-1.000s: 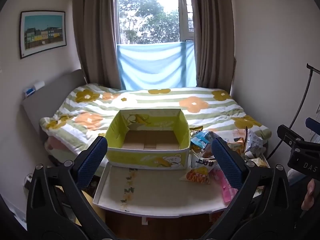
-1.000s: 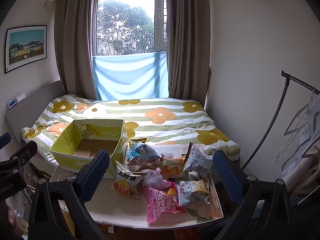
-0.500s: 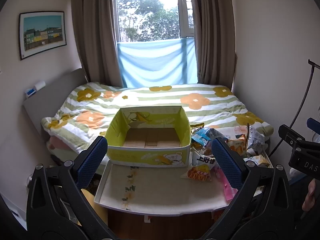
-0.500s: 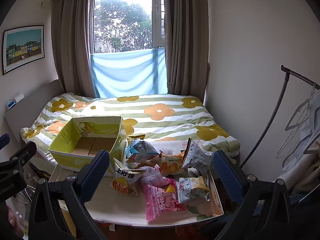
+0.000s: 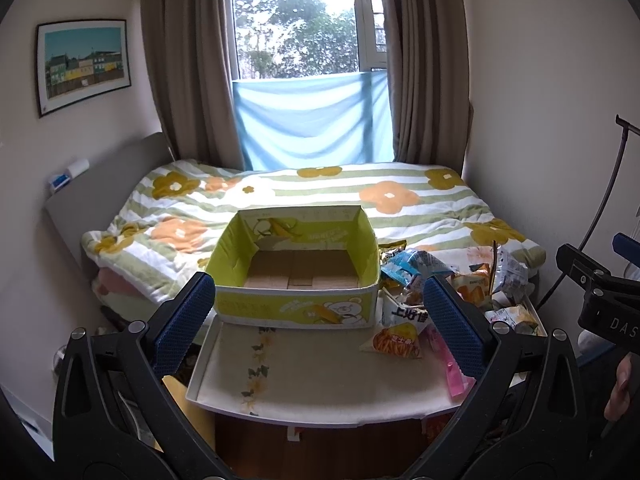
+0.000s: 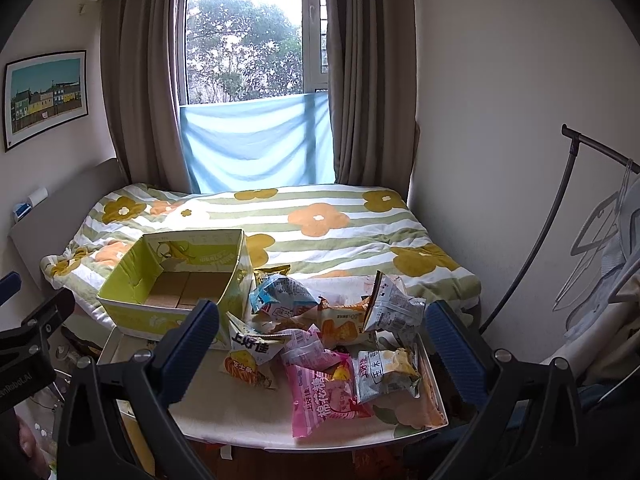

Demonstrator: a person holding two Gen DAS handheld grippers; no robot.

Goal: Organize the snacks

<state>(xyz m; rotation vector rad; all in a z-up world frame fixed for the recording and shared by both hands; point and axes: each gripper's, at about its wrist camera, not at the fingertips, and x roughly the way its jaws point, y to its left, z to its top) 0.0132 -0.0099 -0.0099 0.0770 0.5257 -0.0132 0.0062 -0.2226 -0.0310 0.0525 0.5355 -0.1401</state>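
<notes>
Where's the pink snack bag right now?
In the right wrist view, the pink snack bag lies at the table's near edge, right of centre, beside the white corn-snack bag.

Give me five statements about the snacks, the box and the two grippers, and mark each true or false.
1. The yellow-green box holds no snacks. True.
2. The snack pile lies on the bed. False: it lies on the white table, right of the box.
3. The left gripper grips a packet. False: its jaws are wide apart with nothing between them.
4. The right gripper is open. True.
5. The pink packet is inside the box. False: it lies at the pile's near edge.
</notes>
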